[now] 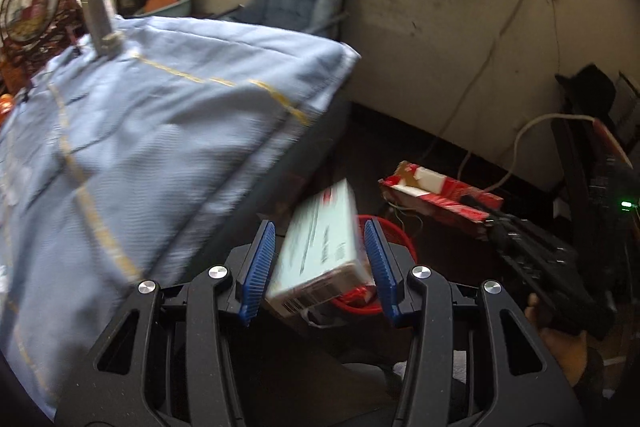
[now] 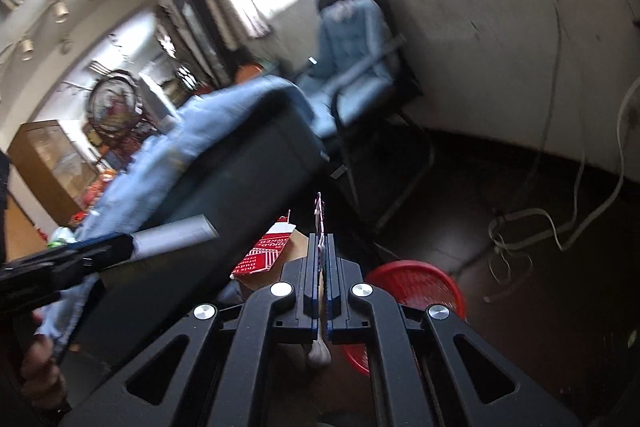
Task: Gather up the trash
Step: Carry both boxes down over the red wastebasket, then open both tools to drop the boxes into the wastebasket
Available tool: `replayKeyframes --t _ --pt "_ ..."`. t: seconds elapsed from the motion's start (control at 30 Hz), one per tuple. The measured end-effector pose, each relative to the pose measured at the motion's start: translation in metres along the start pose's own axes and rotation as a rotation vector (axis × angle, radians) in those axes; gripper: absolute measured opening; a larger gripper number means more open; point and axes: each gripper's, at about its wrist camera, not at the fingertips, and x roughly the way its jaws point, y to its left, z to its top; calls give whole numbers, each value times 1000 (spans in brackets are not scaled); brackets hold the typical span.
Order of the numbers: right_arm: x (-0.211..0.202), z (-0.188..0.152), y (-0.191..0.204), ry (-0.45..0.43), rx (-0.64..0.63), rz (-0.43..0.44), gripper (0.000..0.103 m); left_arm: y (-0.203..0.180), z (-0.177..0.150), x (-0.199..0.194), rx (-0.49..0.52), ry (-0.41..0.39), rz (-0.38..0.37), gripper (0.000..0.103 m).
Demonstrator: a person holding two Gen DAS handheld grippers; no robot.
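Left gripper (image 1: 320, 259): jaws stand partly open and clamp a pale green carton (image 1: 320, 247) between the blue pads (image 1: 258, 271). The carton sits tilted, one end raised toward the room, its barcoded end nearest the camera. Contact on the right pad side is less clear because of blur.

Right gripper (image 2: 321, 247): jaws are closed almost completely. A thin red-and-white flattened box (image 1: 436, 195) is pinched between them; in the right wrist view only its edge shows as a sliver (image 2: 319, 223) rising past the fingertips. In the left wrist view this box is seen in full, held out above the dark floor (image 1: 460, 147).

A red mesh bin (image 2: 416, 287) stands on the floor directly below and beyond both grippers; in the left wrist view its rim (image 1: 404, 239) appears behind the carton.

A bed with a light blue cover (image 1: 160, 131) lies to the left. A blue padded chair (image 2: 352, 51) stands by the wall under the window. White cables (image 2: 560, 223) trail over the floor at right.
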Motion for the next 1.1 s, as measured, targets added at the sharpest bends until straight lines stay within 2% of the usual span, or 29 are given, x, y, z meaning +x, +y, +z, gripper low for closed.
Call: replayKeyframes --t 0.1,0.13,0.17,0.23,0.3,0.53,0.73,0.9,0.97,1.1 --pt "27 -10 -17 64 15 -46 4 -13 1 19 25 29 -22 47" --pt "39 -15 -21 100 5 -71 8 -16 2 27 31 44 -31 47" --pt "51 -21 -26 145 -2 -94 16 -18 2 33 33 53 -38 47" --pt "64 -30 -38 173 42 -103 37 -23 2 48 39 84 -52 47" --pt "69 -33 -49 186 87 -101 37 -27 0 61 47 109 -57 47" --pt "53 -25 -67 102 121 -130 37 -34 -4 95 47 177 -76 47" --pt "57 -27 -78 120 159 -109 37 -38 -5 107 60 196 -65 47" --pt "55 -26 -82 116 179 -127 47 -45 -11 116 70 231 -77 48" --pt "54 -26 -83 114 184 -137 54 -47 -14 120 69 251 -83 54" --pt "51 -25 -85 101 193 -166 67 -46 -17 116 60 249 -87 77"
